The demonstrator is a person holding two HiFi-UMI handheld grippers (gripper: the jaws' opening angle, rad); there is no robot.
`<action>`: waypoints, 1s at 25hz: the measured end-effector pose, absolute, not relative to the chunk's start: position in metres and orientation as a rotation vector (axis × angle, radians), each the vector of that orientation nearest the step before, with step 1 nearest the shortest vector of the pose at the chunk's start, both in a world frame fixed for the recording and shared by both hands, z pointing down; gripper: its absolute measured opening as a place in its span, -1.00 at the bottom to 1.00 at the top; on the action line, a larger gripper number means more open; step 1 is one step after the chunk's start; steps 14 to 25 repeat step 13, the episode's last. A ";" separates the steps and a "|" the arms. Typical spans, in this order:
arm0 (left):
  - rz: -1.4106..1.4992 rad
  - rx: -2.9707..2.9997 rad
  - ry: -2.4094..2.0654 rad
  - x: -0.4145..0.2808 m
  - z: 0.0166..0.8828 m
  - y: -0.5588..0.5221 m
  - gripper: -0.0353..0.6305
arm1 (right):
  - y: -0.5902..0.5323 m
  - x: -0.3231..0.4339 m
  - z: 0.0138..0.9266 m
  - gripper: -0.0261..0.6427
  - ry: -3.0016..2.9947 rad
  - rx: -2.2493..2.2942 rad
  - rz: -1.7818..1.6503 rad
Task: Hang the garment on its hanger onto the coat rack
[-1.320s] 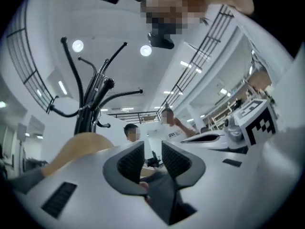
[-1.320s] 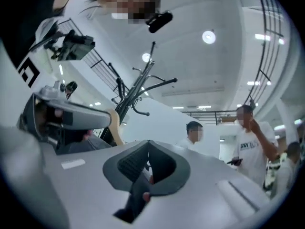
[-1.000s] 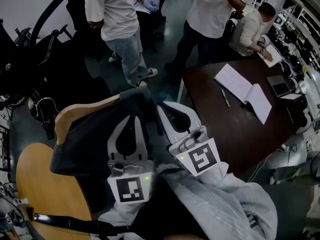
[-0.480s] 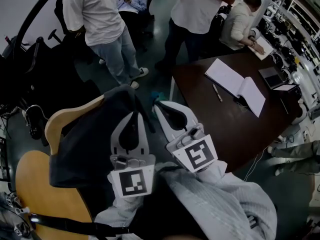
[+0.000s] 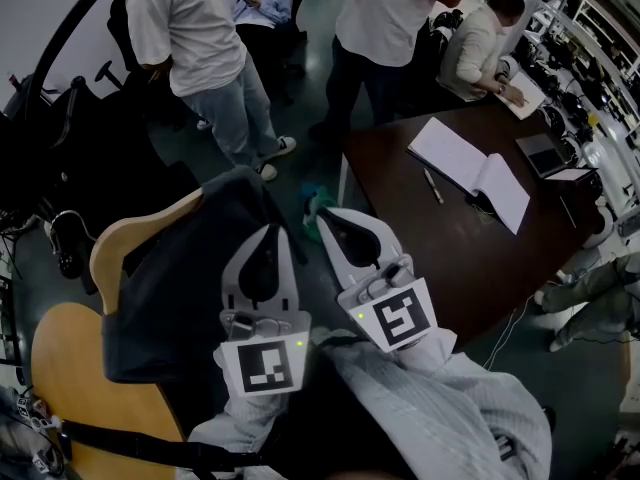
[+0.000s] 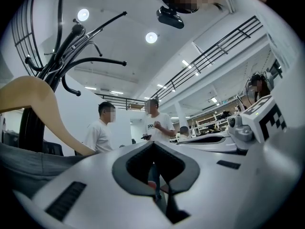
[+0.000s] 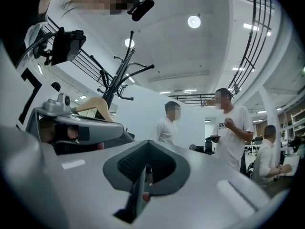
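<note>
A dark grey garment (image 5: pixel 165 293) hangs on a pale wooden hanger (image 5: pixel 125 236) at the left of the head view. My left gripper (image 5: pixel 265 230) is shut, and its tips lie over the garment's right edge. No cloth shows between its jaws in the left gripper view (image 6: pixel 153 144), where the hanger (image 6: pixel 33 97) curves at the left. My right gripper (image 5: pixel 330 216) is shut and empty just to the right, clear of the garment. The black coat rack (image 6: pixel 62 56) rises behind the hanger, its curved hooks bare; it also shows in the right gripper view (image 7: pixel 121 63).
A round wooden surface (image 5: pixel 75 373) lies under the garment at lower left. A dark table (image 5: pixel 450 248) with an open notebook (image 5: pixel 470 173) stands on the right. Two people (image 5: pixel 195 48) stand ahead and another sits at the table (image 5: pixel 480 53). Black chairs (image 5: pixel 40 138) crowd the left.
The head view has swung a little, so the room sits differently in frame. Both grippers stay shut side by side, the left one still over the garment's edge.
</note>
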State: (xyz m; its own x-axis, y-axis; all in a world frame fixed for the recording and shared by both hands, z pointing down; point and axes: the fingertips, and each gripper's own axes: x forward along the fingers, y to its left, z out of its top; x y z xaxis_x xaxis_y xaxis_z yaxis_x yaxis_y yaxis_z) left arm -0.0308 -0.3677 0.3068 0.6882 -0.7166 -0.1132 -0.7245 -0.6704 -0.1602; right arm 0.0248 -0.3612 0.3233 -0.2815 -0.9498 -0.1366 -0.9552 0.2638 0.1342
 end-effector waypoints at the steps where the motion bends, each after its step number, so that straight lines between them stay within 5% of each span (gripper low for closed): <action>1: 0.051 -2.706 1.167 -0.030 0.308 -0.367 -0.88 | -0.360 0.026 0.324 -0.92 2.475 -1.869 0.295; 25: 0.010 -2.714 1.096 -0.021 0.308 -0.372 -0.88 | -0.363 0.029 0.322 -0.92 2.464 -1.896 0.294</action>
